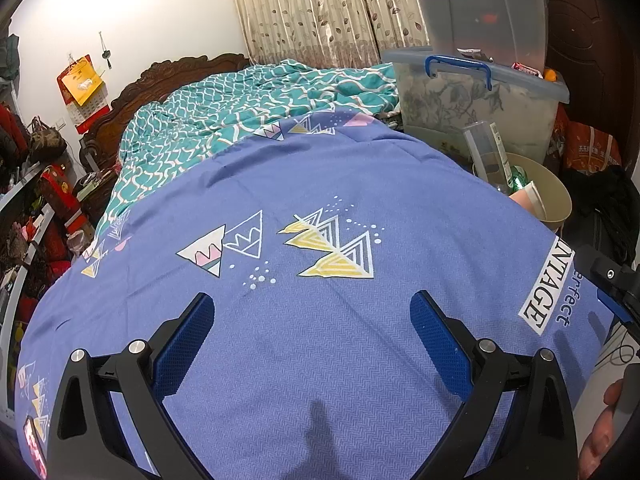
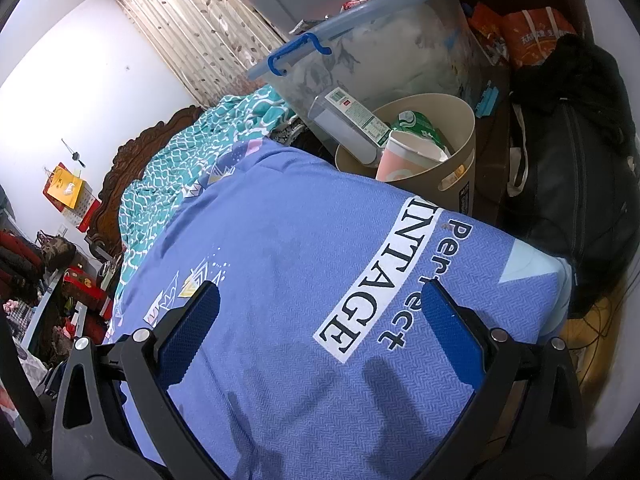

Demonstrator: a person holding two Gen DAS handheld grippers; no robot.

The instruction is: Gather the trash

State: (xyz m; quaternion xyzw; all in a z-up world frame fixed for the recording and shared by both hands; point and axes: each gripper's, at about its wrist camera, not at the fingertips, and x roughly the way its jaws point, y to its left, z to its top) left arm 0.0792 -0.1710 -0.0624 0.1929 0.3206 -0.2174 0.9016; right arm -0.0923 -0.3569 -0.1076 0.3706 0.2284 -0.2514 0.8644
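Note:
A beige trash bin [image 2: 460,152] stands beside the bed at the right; it also shows in the left wrist view [image 1: 554,200]. In it lie a clear plastic box [image 2: 344,116], a pink paper cup [image 2: 404,156] and a green wrapper [image 2: 416,124]. My left gripper [image 1: 312,316] is open and empty over the blue bedspread [image 1: 320,340]. My right gripper [image 2: 320,308] is open and empty over the same bedspread [image 2: 280,260], near its "VINTAGE" print, short of the bin. Part of the right gripper [image 1: 616,284] shows at the right edge of the left wrist view.
A clear storage box with a blue handle [image 2: 360,52] stands behind the bin. A teal quilt [image 1: 240,108] lies at the head of the bed. Black bags [image 2: 580,152] and an orange bag [image 2: 532,36] sit right of the bin. Cluttered shelves [image 1: 36,220] line the left.

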